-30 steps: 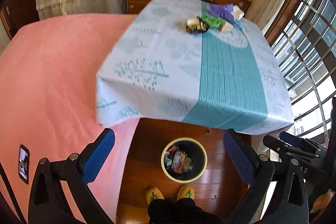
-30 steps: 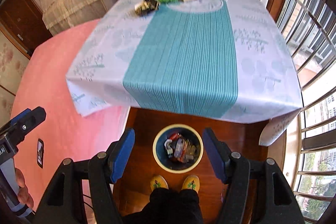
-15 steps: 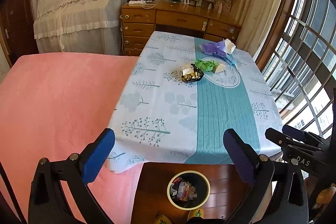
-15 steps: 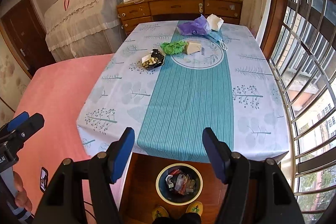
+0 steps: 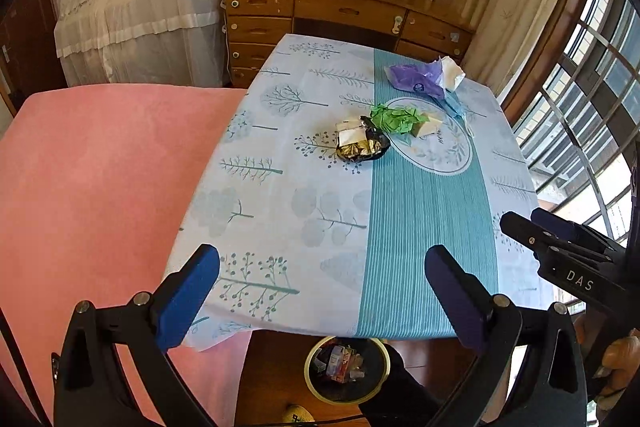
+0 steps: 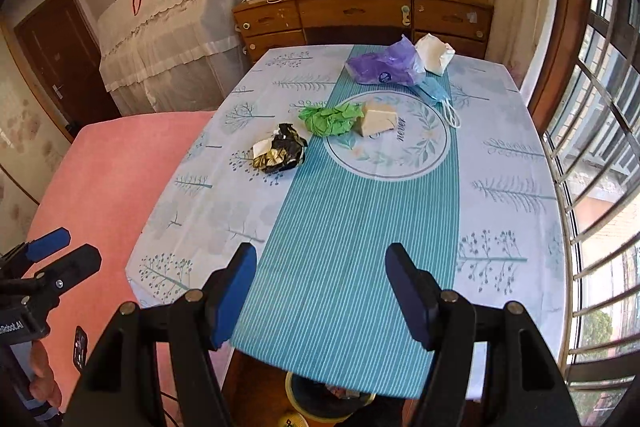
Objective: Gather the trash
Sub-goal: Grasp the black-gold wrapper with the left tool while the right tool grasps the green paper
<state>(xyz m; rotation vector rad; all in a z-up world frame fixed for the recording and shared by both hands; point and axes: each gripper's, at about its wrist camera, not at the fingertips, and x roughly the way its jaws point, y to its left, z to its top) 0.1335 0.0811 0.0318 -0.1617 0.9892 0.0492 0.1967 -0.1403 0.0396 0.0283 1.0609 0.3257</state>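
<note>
Left wrist view
L gripper (image 5: 322,273): jaws spread wide, nothing between them, over near edge of table (image 5: 260,219), well short of the trash.
R gripper seen here (image 5: 560,247): far right, side-on; can't tell its spread from this angle.
Trash, near → far: black-and-gold foil wrapper (image 5: 362,147) w/ white card on it, approx mid-table; green crumpled paper (image 5: 394,119) just beyond, touching or nearly so; beige wedge (image 5: 429,125) beside the green; purple plastic bag (image 5: 416,79), white crumpled paper (image 5: 452,73) and blue face mask (image 5: 454,105) at far end.
Step (my read): reach out for next piece. Foil wrapper is nearest to L side, so take that w/ L; come down from above, pads either side of the crumple, not the cloth.
Trash bin (image 5: 316,383): yellow rim, dark inside, on floor under near table edge; already holds several colourful wrappers, not full.

Right wrist view
R gripper (image 6: 320,291): jaws wide apart, empty, over teal stripe of tablecloth (image 6: 360,227).
L gripper seen here (image 6: 56,253): low left over pink bed (image 6: 100,187), held by a hand (image 6: 42,375).
Step for R (judgement): green paper or beige wedge lie straight ahead; light stuff, squeeze gently but fully or it slips.
Bin here: only a sliver of rim below table edge, contents mostly hidden.
</note>
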